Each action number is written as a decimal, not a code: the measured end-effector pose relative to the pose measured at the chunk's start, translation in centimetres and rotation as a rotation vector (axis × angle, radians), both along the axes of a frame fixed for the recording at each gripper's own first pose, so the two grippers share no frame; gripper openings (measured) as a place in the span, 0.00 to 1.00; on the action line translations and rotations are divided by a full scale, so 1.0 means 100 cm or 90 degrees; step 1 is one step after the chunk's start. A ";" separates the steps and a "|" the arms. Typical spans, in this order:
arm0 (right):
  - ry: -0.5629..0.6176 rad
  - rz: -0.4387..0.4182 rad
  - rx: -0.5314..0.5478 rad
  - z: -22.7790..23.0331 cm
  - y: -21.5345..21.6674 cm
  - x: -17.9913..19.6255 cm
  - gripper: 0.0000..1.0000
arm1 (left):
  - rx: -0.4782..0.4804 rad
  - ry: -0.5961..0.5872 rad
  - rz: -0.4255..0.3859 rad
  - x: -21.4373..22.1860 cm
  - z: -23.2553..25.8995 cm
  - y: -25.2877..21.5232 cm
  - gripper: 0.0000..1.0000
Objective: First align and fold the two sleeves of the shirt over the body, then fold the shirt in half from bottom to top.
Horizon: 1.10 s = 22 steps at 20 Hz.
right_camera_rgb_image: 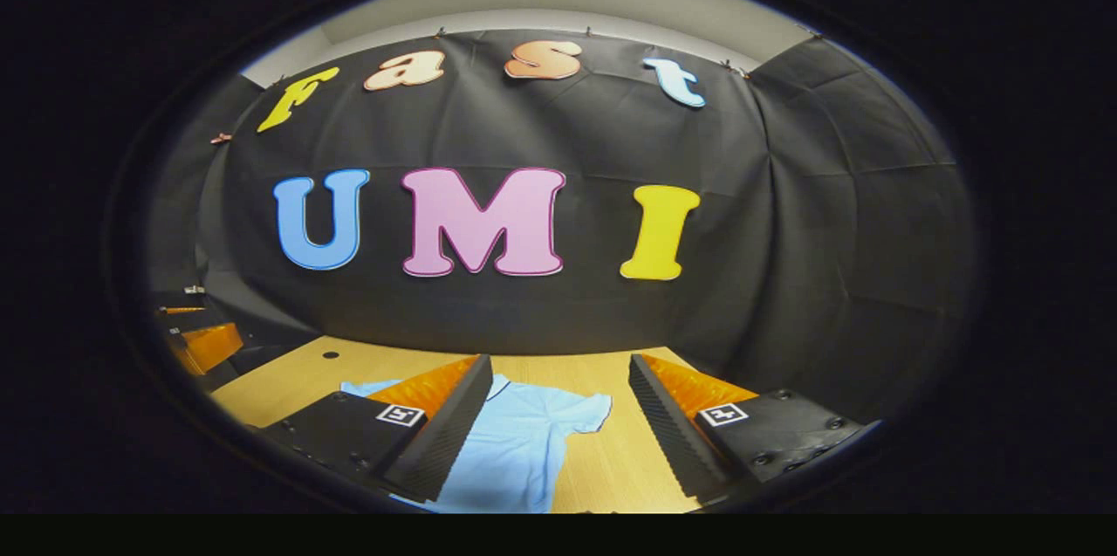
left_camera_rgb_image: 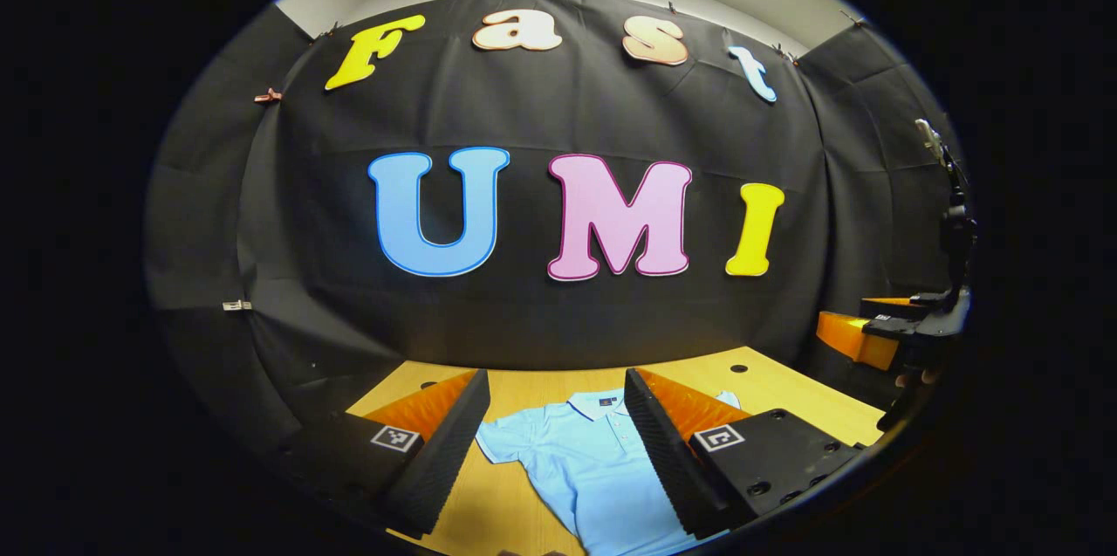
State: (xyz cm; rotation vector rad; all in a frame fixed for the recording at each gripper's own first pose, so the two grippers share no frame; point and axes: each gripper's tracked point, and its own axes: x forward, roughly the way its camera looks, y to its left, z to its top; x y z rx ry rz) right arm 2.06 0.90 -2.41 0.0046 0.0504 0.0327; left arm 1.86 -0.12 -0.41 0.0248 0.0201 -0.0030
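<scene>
Left gripper (left_camera_rgb_image: 556,442): I see ribbed fingers spread wide, holding nothing.
Right gripper (right_camera_rgb_image: 558,434): likewise wide apart, nothing held.
Shirt (left_camera_rgb_image: 585,460): soft pale-blue polo, flat on the table, sleeves spread.
Table (left_camera_rgb_image: 524,381): smooth light wood, black cloth wall behind.

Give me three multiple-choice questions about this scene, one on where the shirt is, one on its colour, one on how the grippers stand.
1. The shirt lies: A on the table; B on the floor; C on a hanger.
2. Its colour: A red; B light blue; C white.
3. The left gripper and right gripper are: A both shut on the shirt; B one open, one shut; C both open.

Answers: 1 A, it lies flat on the wooden top. 2 B, light blue in both views. 3 C, each gripper's fingers stand wide apart, holding nothing.
</scene>
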 end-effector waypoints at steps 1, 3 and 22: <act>0.001 0.001 -0.002 -0.001 0.000 0.000 0.98 | -0.001 0.002 0.001 -0.001 0.000 0.000 0.98; 0.010 0.006 -0.003 -0.006 0.000 0.003 0.98 | -0.001 0.004 0.002 0.000 -0.001 0.000 0.98; 0.188 0.041 -0.022 -0.127 -0.034 0.156 0.98 | 0.003 0.060 0.085 0.034 -0.033 0.001 0.98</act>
